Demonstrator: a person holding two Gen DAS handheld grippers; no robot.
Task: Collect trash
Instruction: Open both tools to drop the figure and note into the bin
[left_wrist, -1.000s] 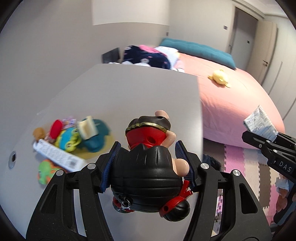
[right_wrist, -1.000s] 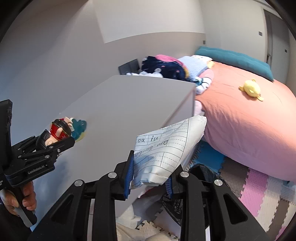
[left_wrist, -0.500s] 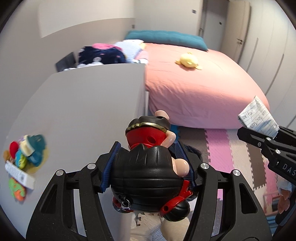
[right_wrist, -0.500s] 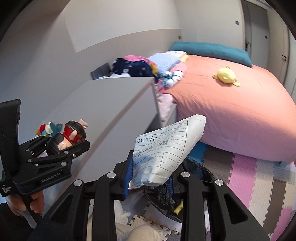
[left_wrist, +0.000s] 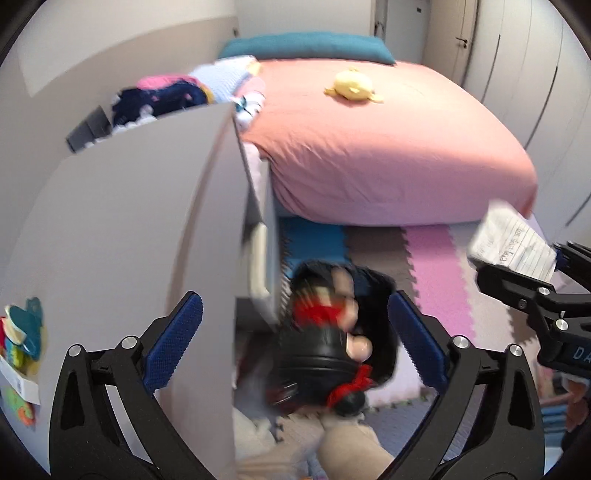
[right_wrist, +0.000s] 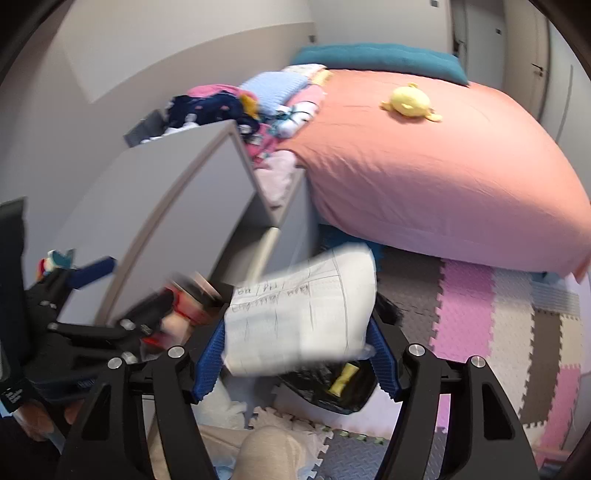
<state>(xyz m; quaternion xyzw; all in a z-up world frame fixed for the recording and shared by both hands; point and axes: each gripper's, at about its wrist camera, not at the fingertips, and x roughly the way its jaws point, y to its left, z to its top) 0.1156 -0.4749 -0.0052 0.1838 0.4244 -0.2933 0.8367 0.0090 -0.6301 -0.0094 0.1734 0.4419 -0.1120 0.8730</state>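
Now both grippers let go at once, so the drop step looks under way.

Left wrist view: left gripper has just been opening and its jaws stand spread wide, blue pads well clear of the doll. A second ago the doll was pinched tight between those pads over the grey desk; now it is smeared with motion, loose between the jaws, beyond the desk edge, over the dark bin on the floor mats. The paper shows at right, at the right gripper's tip.

Right wrist view: right gripper has just been opening too, jaws parted. The paper was clamped half a second ago; now it is blurred and sits between the pads, apparently free, though contact on the left pad cannot be ruled out. The bin lies right under it, with a yellow scrap inside. The left gripper shows at left, doll blurred beside it.

Judgement: both items are likely falling into the bin; the small toys on the desk remain.
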